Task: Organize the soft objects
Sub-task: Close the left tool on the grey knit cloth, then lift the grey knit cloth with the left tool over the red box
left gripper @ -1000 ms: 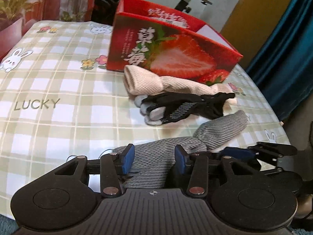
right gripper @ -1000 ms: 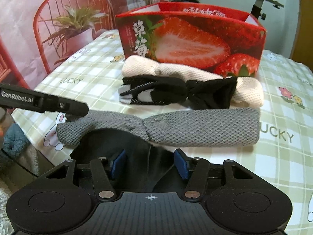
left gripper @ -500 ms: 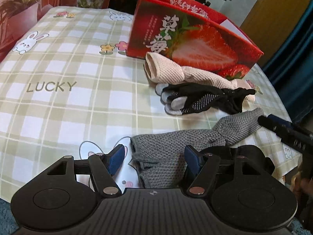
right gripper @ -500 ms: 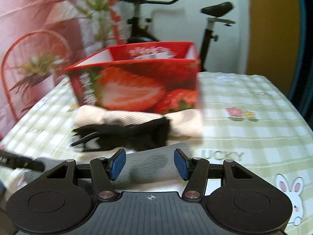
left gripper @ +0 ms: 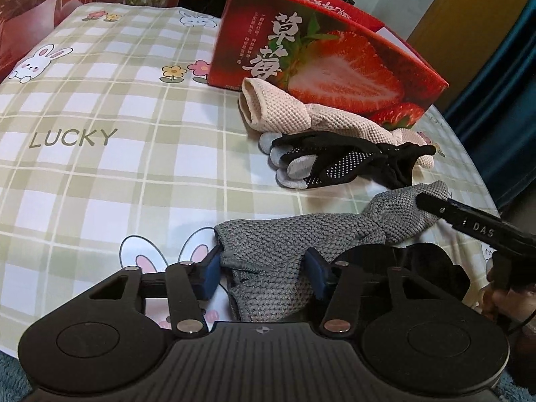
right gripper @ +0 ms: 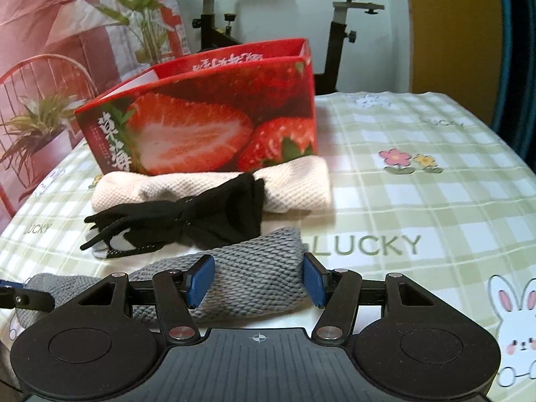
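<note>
Grey knitted sleeve [left gripper: 301,234] lies along the near edge of the surface [left gripper: 100,174], before the strawberry box [left gripper: 321,63]. My left claw [left gripper: 264,269] has just narrowed, straddling 1 end; my right claw [right gripper: 256,279] has just widened around the other. I should close both evenly before lifting.

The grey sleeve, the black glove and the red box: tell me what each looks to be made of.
Grey sleeve: coarse knitted fabric, matte; the chunky loop texture shows, and it twists limply.
Black glove: thin stretch knit, probably synthetic, with small pale grip dots on the palm and smoother grey fingertip patches.
Red box: printed cardboard with a slight sheen; thin, stiff walls and sharp folded corners.
</note>
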{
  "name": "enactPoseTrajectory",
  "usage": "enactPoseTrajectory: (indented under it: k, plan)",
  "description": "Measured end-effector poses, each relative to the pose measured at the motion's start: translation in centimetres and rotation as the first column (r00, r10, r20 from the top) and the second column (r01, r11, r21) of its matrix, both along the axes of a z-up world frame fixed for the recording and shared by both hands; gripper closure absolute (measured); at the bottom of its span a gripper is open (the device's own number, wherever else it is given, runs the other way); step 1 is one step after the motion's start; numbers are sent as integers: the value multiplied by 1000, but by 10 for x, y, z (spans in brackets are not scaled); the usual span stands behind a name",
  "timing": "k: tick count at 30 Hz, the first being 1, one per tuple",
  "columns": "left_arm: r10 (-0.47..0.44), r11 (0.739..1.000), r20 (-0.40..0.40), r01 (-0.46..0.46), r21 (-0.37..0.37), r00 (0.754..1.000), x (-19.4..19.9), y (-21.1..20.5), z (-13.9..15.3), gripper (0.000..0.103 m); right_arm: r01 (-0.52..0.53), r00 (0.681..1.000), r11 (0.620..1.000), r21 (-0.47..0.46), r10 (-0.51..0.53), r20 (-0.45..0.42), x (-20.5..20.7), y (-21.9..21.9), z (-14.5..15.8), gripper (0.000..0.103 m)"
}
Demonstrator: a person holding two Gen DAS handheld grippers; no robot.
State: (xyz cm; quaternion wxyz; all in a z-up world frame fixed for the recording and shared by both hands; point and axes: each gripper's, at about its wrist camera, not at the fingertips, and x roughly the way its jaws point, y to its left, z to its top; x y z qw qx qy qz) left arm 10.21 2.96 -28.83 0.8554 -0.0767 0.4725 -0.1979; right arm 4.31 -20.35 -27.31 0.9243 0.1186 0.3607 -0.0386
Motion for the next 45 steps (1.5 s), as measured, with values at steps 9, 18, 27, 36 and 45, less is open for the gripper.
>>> enactPoseTrajectory:
  k: [9, 18, 27, 36, 45]
  plan:
    - [0, 1000, 29, 0, -10, 1000, 3, 0, -3, 65, -45, 999, 998, -39, 45, -4, 2, 13, -6, 59]
    - [45, 997, 53, -41, -65, 998, 6, 9, -1, 85, -96, 995, 995, 2, 96, 11, 0, 17, -2, 90]
    - [97, 992, 212, -77, -102, 972, 3, 21, 43, 86, -114, 984, 993, 6, 112, 140, -8, 18, 32, 92]
    - [93, 993, 410, -56, -102, 907, 7, 19, 101, 86, -134, 950, 988, -71, 149, 273, -1, 20, 91, 92]
    - [88, 995, 521, -49, -89, 849, 31, 3, 148, 86, -133, 910, 979, -156, 183, 371, 28, 12, 154, 92]
